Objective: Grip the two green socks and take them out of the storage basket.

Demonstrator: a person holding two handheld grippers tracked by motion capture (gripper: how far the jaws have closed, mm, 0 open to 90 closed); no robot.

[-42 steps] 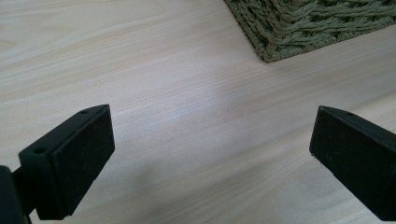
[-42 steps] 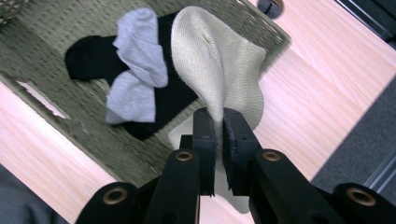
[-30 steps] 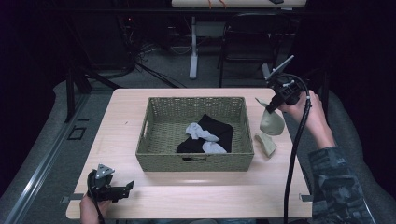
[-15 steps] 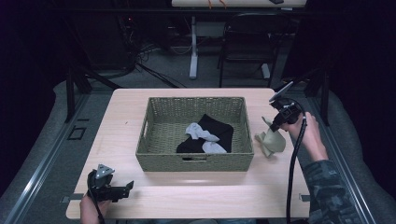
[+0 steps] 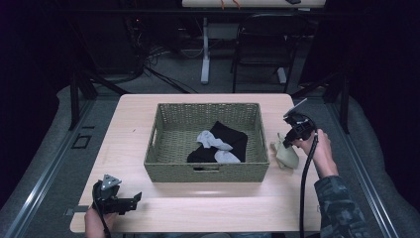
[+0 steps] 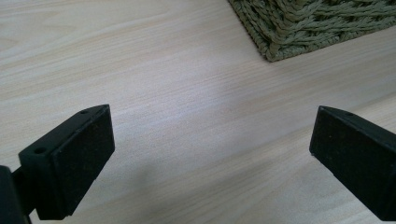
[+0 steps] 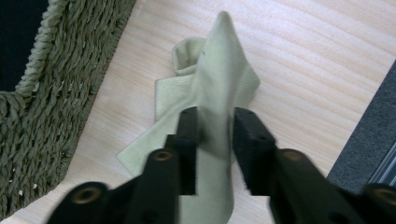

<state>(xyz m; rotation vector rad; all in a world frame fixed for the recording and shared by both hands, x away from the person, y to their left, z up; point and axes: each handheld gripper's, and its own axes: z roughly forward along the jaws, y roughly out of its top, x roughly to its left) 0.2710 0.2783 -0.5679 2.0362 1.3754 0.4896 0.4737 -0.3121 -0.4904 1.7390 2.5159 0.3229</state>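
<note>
Plainly unmarked — pale green sock (image 7: 219, 84) between the right claw's (image 7: 215, 126) just-opening jaws.

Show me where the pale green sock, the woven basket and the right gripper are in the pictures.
pale green sock (image 7: 219, 70): right gripper view, on its raised upper part.
woven basket (image 5: 208, 172): high view, on its near outer wall.
right gripper (image 7: 215, 135): right gripper view, midway between its fingertips, where the sock stands between them.

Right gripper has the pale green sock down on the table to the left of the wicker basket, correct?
Not quite: the pale green sock lies on the table to the right of the wicker basket, not left, as the high view shows. The right gripper has it between its jaws, which have just been opening.
</note>
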